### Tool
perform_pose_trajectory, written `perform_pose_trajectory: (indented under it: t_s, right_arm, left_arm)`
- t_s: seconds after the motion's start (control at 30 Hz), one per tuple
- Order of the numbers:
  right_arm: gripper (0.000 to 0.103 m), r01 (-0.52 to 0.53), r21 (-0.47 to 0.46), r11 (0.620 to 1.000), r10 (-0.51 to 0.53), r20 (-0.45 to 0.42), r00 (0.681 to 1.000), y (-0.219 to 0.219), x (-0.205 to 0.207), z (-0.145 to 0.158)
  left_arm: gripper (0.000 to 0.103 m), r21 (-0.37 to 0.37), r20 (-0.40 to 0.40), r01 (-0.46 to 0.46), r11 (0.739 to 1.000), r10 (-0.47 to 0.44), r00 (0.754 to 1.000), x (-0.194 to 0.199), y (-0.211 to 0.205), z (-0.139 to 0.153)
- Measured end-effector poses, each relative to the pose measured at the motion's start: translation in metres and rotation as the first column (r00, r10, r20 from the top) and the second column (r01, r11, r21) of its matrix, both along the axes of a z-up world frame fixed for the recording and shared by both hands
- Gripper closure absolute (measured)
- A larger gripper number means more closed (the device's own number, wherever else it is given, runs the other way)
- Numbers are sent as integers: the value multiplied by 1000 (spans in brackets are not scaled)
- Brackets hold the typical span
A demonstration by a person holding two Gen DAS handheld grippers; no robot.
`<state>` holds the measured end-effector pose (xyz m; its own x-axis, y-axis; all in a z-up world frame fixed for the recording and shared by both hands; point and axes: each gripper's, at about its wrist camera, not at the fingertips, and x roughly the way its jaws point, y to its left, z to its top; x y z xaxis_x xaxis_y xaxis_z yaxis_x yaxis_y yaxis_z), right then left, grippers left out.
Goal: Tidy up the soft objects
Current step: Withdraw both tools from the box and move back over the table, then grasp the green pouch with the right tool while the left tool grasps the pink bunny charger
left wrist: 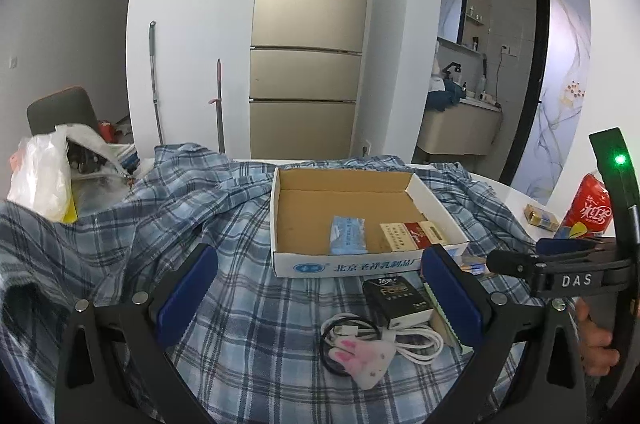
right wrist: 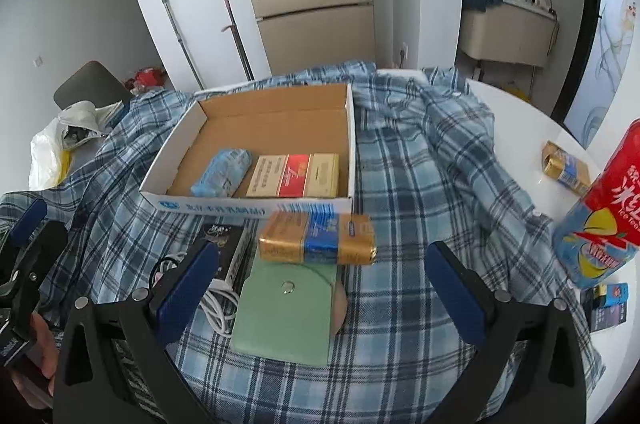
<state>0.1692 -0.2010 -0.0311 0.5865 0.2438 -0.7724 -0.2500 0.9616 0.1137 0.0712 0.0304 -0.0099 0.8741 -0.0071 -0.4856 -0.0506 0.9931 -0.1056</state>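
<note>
Your left gripper (left wrist: 316,288) and right gripper (right wrist: 320,280) both hung with fingers spread wide, gripping nothing. The cardboard box (right wrist: 352,144) sat on the blue plaid cloth (right wrist: 420,160), holding a crinkled blue tissue pack (right wrist: 221,172) beside a red-and-cream carton (right wrist: 294,175). Just in front of it, a gold-and-blue pack (right wrist: 317,239) lay atop a green pouch (right wrist: 286,312), with a white cable (left wrist: 416,338) and plush paw (left wrist: 366,360) nearby.

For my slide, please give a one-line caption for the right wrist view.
Open right gripper above a green wallet and gold-blue packet, before a white cardboard box on plaid cloth.
</note>
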Motion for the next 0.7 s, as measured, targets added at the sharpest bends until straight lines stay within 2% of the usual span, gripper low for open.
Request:
perform_pose_trajectory:
  t_s: [0.17, 0.3, 0.47, 0.7]
  right_arm:
    - [0, -11, -23, 1000, 9, -59, 998, 9, 1, -11]
    - [0, 0, 3, 1000, 1, -117, 993, 12, 5, -23]
    - [1, -21, -44, 999, 15, -140, 990, 21, 7, -36]
    - [9, -54, -53, 997, 44, -180, 983, 32, 7, -48]
  left_arm:
    - [0, 35, 2, -23, 999, 23, 1000, 7, -1, -13]
    - [0, 7, -5, -31, 999, 32, 999, 8, 5, -15]
    - [0, 3, -8, -33, 999, 33, 999, 8, 6, -15]
    - [0, 10, -10, -29, 1000, 29, 1000, 7, 4, -15]
